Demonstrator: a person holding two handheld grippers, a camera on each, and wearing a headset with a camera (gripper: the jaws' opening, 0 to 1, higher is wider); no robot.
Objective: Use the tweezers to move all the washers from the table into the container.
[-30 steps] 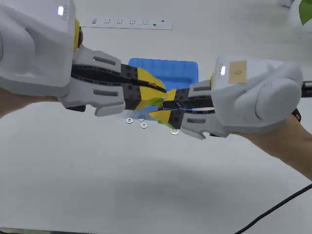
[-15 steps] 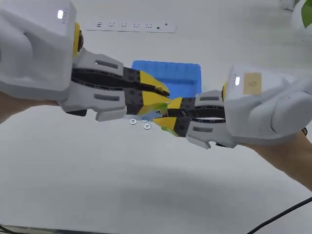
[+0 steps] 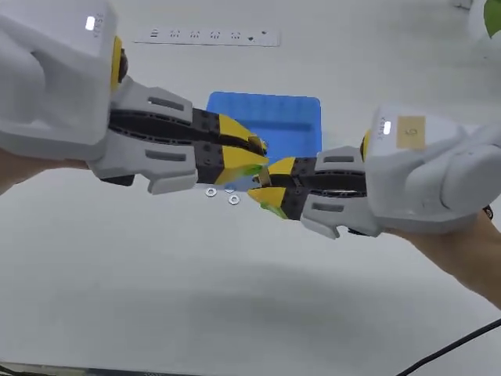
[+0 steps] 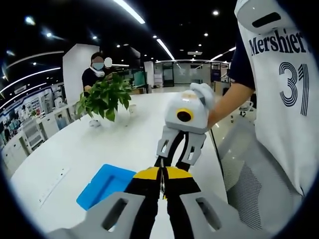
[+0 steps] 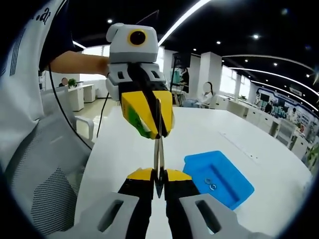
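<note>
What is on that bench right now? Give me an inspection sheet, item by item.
Surface: white table.
Job's things: blue container with two washers in it; loose washers on the table in front of it; tweezers held between the grippers.
Clutter: power strip at the far edge.
Grippers: left tongs and right tongs meet tip to tip, both apparently shut on the tweezers.
Cables: black cable, near right.
Surroundings: potted plant, person behind it.

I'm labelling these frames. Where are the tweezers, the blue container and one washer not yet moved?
tweezers (image 5: 158, 152), right gripper view, middle of the metal shaft.
blue container (image 3: 290, 117), head view, bare part of its floor.
washer (image 3: 234, 200), head view, its ring.
</note>
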